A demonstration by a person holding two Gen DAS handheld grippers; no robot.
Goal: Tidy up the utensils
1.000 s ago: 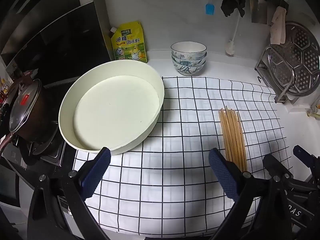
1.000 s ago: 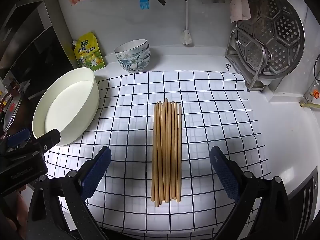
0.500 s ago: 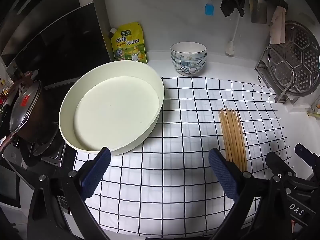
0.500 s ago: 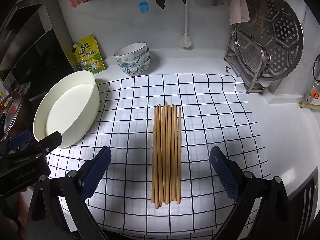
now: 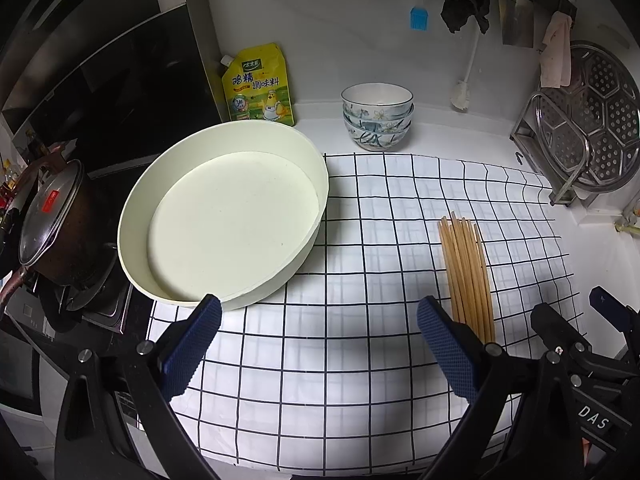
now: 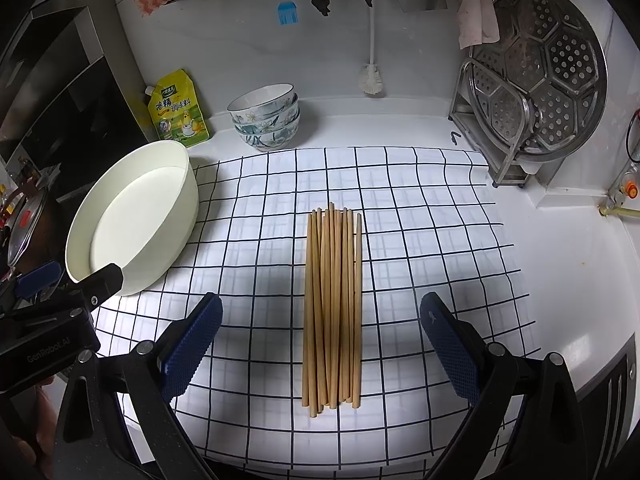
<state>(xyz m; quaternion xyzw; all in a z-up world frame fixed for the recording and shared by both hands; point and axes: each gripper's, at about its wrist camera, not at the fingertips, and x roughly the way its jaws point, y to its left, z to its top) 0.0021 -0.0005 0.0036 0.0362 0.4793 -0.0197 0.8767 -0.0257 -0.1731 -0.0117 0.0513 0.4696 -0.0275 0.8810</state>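
Observation:
Several wooden chopsticks (image 6: 332, 304) lie side by side in a neat bundle on a white cloth with a black grid (image 6: 420, 248). My right gripper (image 6: 320, 344) hovers open above their near ends, one blue finger on each side of the bundle. In the left wrist view the same chopsticks (image 5: 466, 272) lie to the right, and my left gripper (image 5: 318, 344) is open over bare cloth (image 5: 340, 380) with nothing between its fingers. A round cream tub (image 5: 224, 216) stands empty at the left, partly on the cloth.
Stacked patterned bowls (image 6: 266, 116) and a yellow seasoning pouch (image 6: 178, 110) stand by the back wall. A steel rack with a steamer plate (image 6: 536, 76) is at the right. A lidded pot (image 5: 52, 224) sits on the stove at the left.
The right gripper has drawn back slightly, so the chopsticks sit a little farther up its view. The left gripper has barely moved. Both stay open.

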